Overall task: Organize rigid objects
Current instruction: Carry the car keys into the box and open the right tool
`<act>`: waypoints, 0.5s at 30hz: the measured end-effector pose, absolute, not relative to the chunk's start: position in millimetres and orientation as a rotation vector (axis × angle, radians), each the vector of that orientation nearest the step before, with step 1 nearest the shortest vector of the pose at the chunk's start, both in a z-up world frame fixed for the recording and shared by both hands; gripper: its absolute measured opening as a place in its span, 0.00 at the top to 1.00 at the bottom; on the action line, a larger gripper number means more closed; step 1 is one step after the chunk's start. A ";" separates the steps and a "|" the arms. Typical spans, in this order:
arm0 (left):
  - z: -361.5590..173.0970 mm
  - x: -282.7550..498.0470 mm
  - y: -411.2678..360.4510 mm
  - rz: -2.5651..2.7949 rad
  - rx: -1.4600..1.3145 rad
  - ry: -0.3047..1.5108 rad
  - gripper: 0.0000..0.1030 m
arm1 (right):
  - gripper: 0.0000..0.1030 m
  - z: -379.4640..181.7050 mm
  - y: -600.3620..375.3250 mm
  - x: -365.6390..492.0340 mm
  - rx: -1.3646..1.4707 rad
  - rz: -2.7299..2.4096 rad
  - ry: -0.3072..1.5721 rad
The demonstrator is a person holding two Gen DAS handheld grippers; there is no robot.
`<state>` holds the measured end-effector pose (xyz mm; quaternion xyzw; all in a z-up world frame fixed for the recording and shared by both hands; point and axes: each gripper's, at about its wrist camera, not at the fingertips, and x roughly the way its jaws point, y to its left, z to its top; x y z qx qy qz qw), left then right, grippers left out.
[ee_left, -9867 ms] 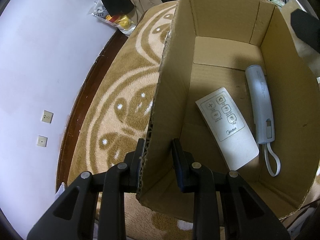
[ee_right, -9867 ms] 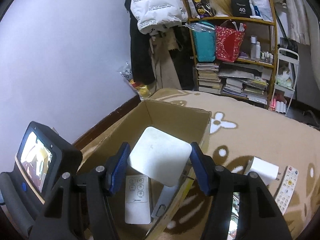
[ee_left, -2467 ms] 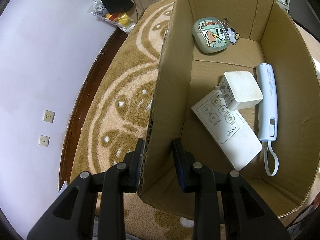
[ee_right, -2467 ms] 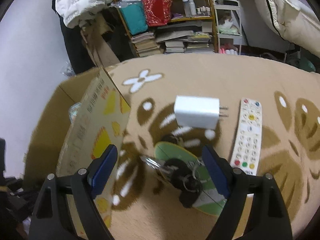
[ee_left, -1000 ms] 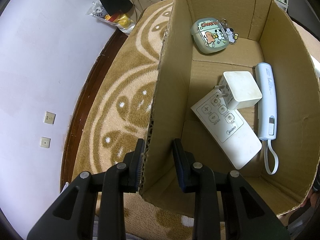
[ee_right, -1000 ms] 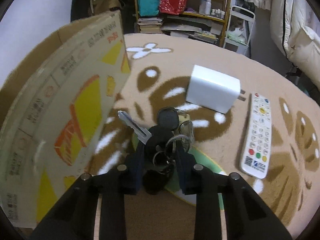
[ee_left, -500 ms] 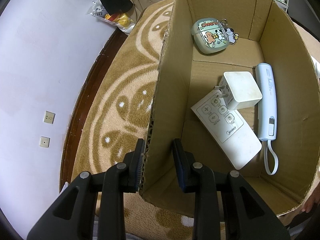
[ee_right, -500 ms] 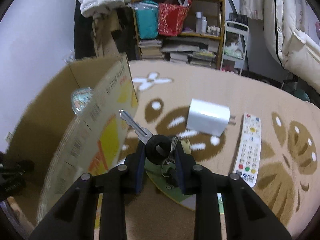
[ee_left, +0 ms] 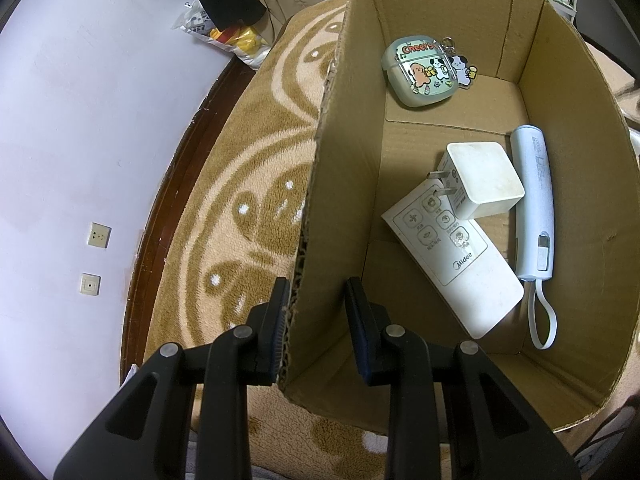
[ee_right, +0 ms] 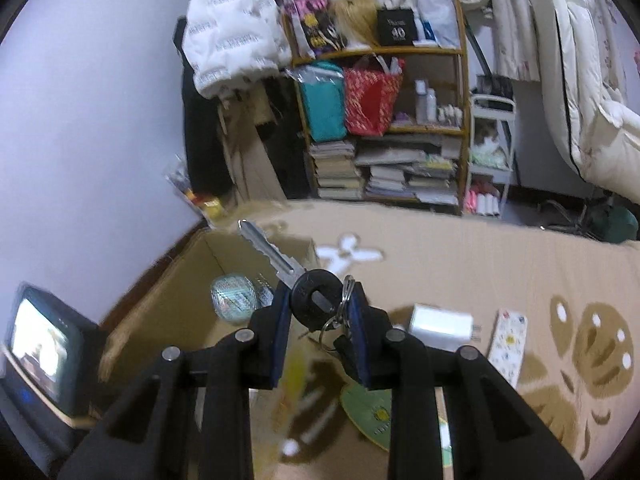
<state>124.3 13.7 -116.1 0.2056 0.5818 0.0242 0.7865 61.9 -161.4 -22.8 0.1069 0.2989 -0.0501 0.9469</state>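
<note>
My left gripper (ee_left: 316,312) is shut on the near left wall of the open cardboard box (ee_left: 340,168). On the box floor lie a white fan remote (ee_left: 452,264), a white plug adapter (ee_left: 480,184), a pale blue power bank (ee_left: 534,204) and a green cartoon earbud case (ee_left: 420,72). My right gripper (ee_right: 320,304) is shut on a bunch of keys (ee_right: 314,300), whose silver blade (ee_right: 268,250) points up and left above the box (ee_right: 192,280). On the rug lie a white charger (ee_right: 440,326), a white TV remote (ee_right: 508,346) and a green round card (ee_right: 372,408).
A patterned tan rug (ee_left: 240,184) meets a dark skirting board (ee_left: 172,184) and a white wall with two sockets (ee_left: 98,236). A cluttered bookshelf (ee_right: 384,128) and hanging coats stand behind. A small screen device (ee_right: 38,344) sits at the left. Bedding (ee_right: 592,80) is at the right.
The right gripper closed on the keys on the rug, lifted them and swung left over the box. The left gripper kept its hold on the box wall.
</note>
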 end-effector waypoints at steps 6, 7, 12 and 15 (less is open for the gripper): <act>-116.2 124.3 13.4 0.052 0.443 1.255 0.73 | 0.72 8.0 -142.9 73.4 0.221 -0.029 0.548; -116.2 124.4 13.4 0.052 0.442 1.255 0.73 | 0.72 11.6 -138.6 74.8 0.218 -0.017 0.540; -117.0 123.8 13.7 0.052 0.440 1.256 0.73 | 0.72 19.6 -122.6 80.6 0.199 0.036 0.524; -116.9 124.2 13.7 0.052 0.440 1.256 0.73 | 0.72 16.9 -118.0 83.4 0.198 0.060 0.531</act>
